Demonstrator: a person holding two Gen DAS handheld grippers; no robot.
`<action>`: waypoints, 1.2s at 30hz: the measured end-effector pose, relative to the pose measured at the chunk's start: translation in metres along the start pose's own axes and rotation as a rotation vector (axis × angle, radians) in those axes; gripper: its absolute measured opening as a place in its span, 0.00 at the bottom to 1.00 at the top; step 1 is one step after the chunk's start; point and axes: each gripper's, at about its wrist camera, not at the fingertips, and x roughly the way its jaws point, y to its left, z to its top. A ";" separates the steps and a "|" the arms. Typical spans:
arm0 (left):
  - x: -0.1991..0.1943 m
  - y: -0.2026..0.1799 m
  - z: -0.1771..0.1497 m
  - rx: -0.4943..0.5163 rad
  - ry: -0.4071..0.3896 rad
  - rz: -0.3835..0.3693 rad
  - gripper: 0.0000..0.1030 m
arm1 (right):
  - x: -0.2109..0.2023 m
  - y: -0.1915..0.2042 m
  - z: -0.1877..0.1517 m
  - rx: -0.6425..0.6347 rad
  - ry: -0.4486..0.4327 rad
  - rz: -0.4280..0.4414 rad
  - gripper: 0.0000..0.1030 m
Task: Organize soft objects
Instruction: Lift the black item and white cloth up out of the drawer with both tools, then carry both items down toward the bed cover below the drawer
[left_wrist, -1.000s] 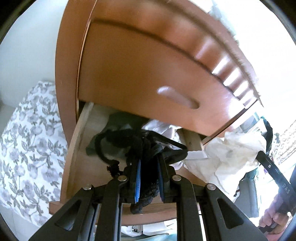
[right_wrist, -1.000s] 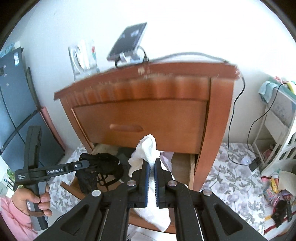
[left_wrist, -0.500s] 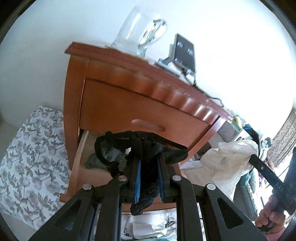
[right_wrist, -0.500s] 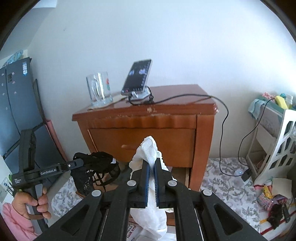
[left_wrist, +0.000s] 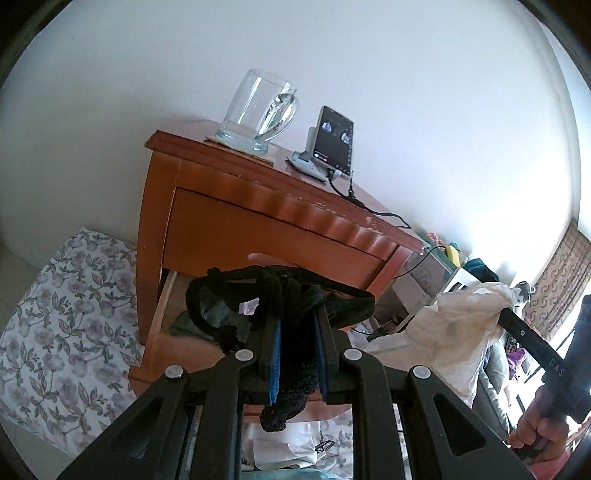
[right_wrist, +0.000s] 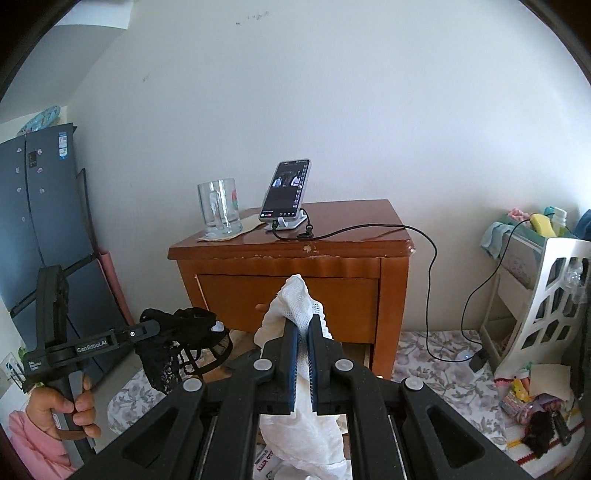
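My left gripper (left_wrist: 297, 325) is shut on a black lace garment (left_wrist: 273, 295), held in the air in front of the wooden nightstand (left_wrist: 258, 236). In the right wrist view the same garment (right_wrist: 177, 339) hangs from the left gripper (right_wrist: 155, 325). My right gripper (right_wrist: 303, 325) is shut on a white mesh cloth (right_wrist: 295, 299), which also shows in the left wrist view (left_wrist: 450, 325). The nightstand's bottom drawer (left_wrist: 162, 332) is pulled open, with dark clothing inside.
A glass mug (right_wrist: 219, 208) and a phone on a stand (right_wrist: 286, 192) with a charging cable sit on the nightstand top. A white rack (right_wrist: 546, 295) stands at right, a dark fridge (right_wrist: 40, 229) at left. Floral mat and small clutter cover the floor.
Both grippers have pulled back and up from the open drawer, carrying the black garment and the white cloth. The nightstand now looks farther away, its top in view.
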 end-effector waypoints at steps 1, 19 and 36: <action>-0.004 -0.001 -0.002 -0.001 -0.002 -0.003 0.16 | -0.004 0.000 -0.001 0.004 -0.003 -0.001 0.05; -0.030 -0.005 -0.041 -0.026 0.018 -0.057 0.16 | -0.032 0.002 -0.045 0.096 0.005 0.025 0.05; 0.029 0.015 -0.103 -0.048 0.226 0.000 0.16 | 0.046 0.003 -0.139 0.206 0.278 0.030 0.05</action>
